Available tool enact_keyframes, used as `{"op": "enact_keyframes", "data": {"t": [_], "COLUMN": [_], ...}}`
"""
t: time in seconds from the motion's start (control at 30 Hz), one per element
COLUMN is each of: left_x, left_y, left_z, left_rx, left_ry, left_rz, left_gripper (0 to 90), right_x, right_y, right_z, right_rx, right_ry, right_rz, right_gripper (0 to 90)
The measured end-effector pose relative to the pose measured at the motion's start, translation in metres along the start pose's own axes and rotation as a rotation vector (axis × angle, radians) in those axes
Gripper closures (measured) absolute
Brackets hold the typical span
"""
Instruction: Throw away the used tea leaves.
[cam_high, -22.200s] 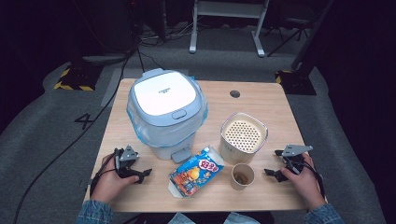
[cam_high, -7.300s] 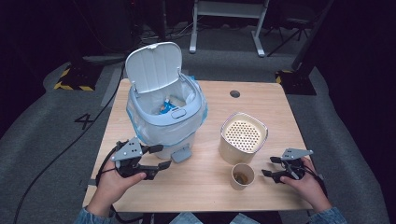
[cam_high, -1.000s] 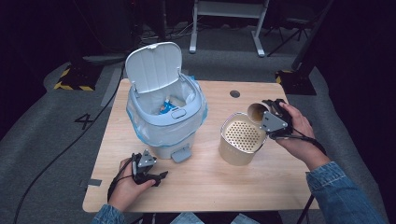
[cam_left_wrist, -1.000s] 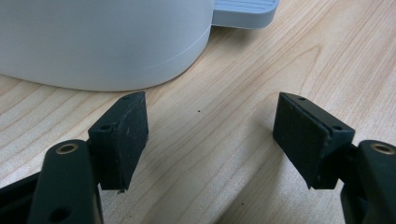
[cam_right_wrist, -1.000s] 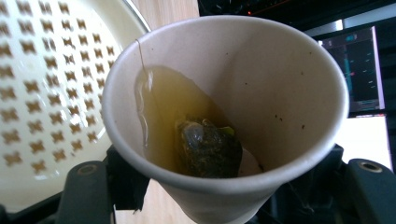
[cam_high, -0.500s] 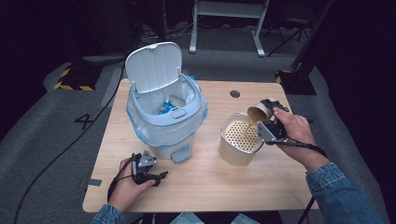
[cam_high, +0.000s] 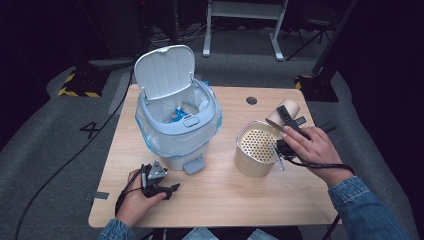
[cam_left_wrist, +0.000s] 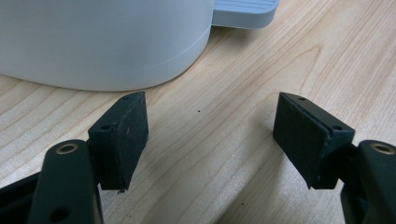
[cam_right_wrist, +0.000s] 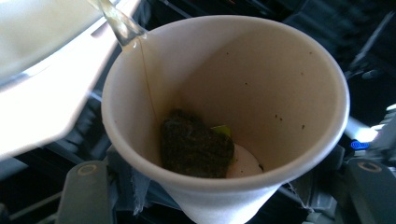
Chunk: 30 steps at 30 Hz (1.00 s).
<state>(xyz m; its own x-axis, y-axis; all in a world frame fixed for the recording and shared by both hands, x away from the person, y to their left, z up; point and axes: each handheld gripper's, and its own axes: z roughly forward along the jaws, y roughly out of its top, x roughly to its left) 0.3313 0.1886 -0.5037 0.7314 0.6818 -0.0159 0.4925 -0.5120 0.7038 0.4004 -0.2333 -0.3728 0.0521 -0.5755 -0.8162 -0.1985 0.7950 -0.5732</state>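
Right gripper (cam_high: 285, 122) is pinching the paper cup (cam_high: 281, 114), tipping it over the strainer's (cam_high: 256, 155) far rim, while left gripper (cam_high: 159, 181), jaws spread, is resting on bare table (cam_high: 235, 200) beside the bin (cam_high: 176, 135).

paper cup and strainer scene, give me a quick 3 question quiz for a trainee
1. True or false: the paper cup is tipped over the perforated strainer container.
2. Which gripper holds the cup? A) left gripper B) right gripper
3. What lies inside the cup, seen in the right gripper view?

Key:
1. True; a thin stream of liquid leaves its rim.
2. B, the right gripper is shut on it; the left gripper rests open on the table by the open-lidded bin.
3. A dark wet tea bag stuck near the bottom.
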Motion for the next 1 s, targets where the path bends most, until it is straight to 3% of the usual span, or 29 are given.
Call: {"op": "enact_keyframes", "data": {"t": [0.23, 0.43, 0.6, 1.0], "left_x": [0.0, 0.0, 0.0, 0.0], "left_y": [0.0, 0.0, 0.0, 0.0], "left_z": [0.0, 0.0, 0.0, 0.0], "left_rx": [0.0, 0.0, 0.001, 0.0], "left_ry": [0.0, 0.0, 0.0, 0.0], "left_rz": [0.0, 0.0, -0.001, 0.0], "left_gripper": [27.2, 27.2, 27.2, 27.2], "right_x": [0.005, 0.006, 0.001, -0.001], "right_y": [0.013, 0.019, 0.018, 0.019], "right_z": [-0.006, -0.008, -0.011, -0.012], "right_rx": [0.052, 0.066, 0.078, 0.064], "right_ry": [-0.108, -0.137, -0.166, -0.17], "right_rz": [-0.222, -0.328, -0.323, -0.282], "right_gripper": [33.5, 33.6, 33.6, 33.3]}}
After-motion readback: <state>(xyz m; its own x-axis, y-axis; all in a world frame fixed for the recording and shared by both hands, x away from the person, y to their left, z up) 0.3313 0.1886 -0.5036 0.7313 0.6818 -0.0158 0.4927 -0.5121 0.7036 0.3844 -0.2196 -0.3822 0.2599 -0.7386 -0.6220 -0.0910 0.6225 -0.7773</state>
